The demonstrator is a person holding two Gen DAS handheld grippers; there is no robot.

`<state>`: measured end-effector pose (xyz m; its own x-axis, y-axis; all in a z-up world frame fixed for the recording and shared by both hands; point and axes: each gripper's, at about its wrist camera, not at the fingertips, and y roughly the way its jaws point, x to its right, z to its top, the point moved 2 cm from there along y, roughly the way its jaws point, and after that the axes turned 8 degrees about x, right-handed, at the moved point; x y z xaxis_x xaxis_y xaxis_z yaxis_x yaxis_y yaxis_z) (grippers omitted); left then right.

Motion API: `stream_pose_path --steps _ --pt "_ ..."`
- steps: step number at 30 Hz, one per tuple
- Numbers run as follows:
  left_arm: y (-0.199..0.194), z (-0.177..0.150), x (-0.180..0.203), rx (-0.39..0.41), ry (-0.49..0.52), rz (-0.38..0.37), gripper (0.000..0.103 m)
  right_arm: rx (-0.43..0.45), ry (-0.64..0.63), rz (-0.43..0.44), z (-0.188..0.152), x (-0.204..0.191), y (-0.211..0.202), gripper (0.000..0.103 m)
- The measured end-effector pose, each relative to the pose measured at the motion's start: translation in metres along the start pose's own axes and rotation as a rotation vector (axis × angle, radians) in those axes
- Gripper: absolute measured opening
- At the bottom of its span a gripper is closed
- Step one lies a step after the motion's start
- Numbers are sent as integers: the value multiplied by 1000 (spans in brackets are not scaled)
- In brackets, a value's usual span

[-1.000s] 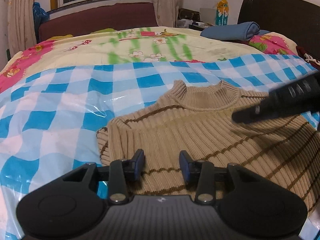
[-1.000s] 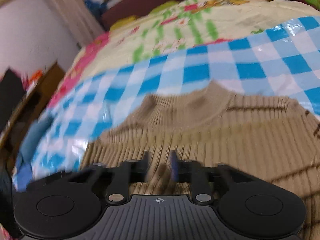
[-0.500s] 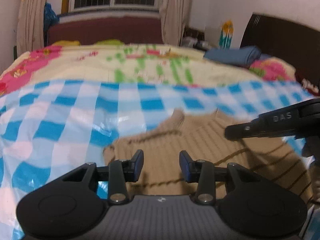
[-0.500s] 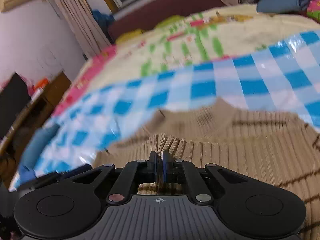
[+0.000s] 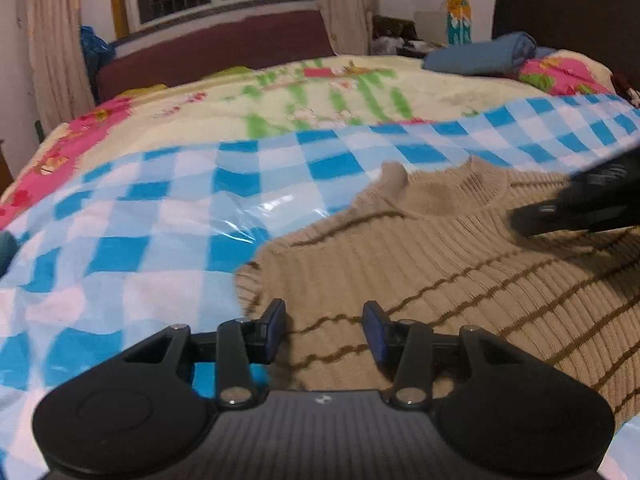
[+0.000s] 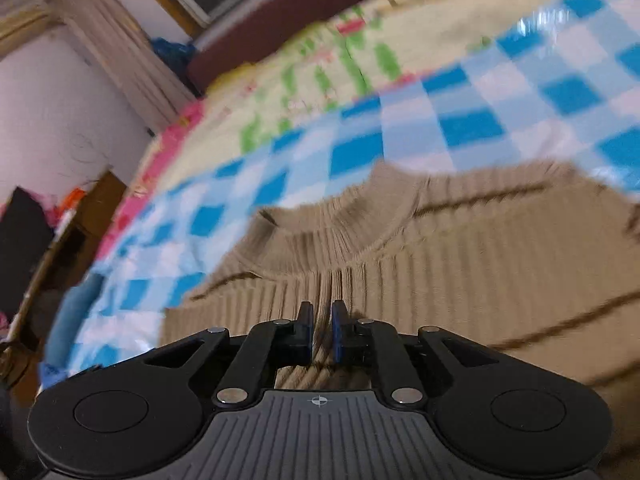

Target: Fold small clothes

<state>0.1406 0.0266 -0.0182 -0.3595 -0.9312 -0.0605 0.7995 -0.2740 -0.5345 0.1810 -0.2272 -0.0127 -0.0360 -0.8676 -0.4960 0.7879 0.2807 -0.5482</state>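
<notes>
A small tan ribbed sweater point(image 5: 420, 264) with thin brown stripes lies on the blue-and-white checked plastic sheet point(image 5: 160, 216) on the bed. My left gripper point(image 5: 324, 326) is open and empty, low over the sweater's left lower part. My right gripper point(image 6: 321, 328) is narrowly parted with a pinch of the sweater point(image 6: 400, 280) just below the collar between its pads; it also shows at the right of the left wrist view point(image 5: 520, 220), resting on the sweater.
A floral quilt point(image 5: 320, 92) covers the far bed. Folded blue cloth point(image 5: 480, 56) lies by the dark headboard point(image 5: 560, 12). A wooden cabinet point(image 6: 60, 248) stands left of the bed. Window and curtains are behind.
My right gripper closed on a fold of the sweater and lifted it, then came back down near the collar with its jaws slightly parted. My left gripper stayed open and shifted left.
</notes>
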Motion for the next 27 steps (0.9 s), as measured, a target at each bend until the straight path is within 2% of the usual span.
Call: stream_pose_path --steps 2,4,6,8,10,12,13,16,18,20,22,24,25,27 --pt "-18 1 -7 33 -32 16 48 16 -59 -33 -2 7 -18 13" --pt "-34 -2 -13 52 -72 6 48 -1 -50 -81 -2 30 -26 12" --pt "-34 -12 -10 3 -37 10 48 -14 10 -107 -1 54 -26 0" --pt "-24 -24 -9 -55 -9 18 49 -18 61 -87 4 70 -25 0" --pt "-24 -22 -14 -60 -47 12 51 -18 43 -117 11 68 -26 0" --pt "-29 -16 -22 -50 -92 31 51 -7 -55 -165 15 56 -32 13" --pt "-34 -13 -24 -43 -108 30 50 -13 -65 -170 15 51 -37 13" --pt "-46 -15 -24 -41 -130 14 50 -13 -155 -134 11 19 -49 13" --pt "-45 -24 -23 -74 -160 6 50 -55 -149 -65 6 0 -45 13" --pt "-51 -30 -24 -74 -213 11 50 -102 -143 1 -2 -27 -35 14" --pt "-64 -31 -24 -46 -272 -19 50 -152 -171 54 -9 -60 -20 20" --pt "-73 -35 -24 -40 -323 -42 51 -204 -250 86 -19 -99 1 34" --pt "-75 -37 -23 -42 -339 -43 51 -222 -292 88 -24 -117 12 37" --pt "-78 -44 -26 -50 -375 -18 51 -275 -373 65 -34 -151 40 50"
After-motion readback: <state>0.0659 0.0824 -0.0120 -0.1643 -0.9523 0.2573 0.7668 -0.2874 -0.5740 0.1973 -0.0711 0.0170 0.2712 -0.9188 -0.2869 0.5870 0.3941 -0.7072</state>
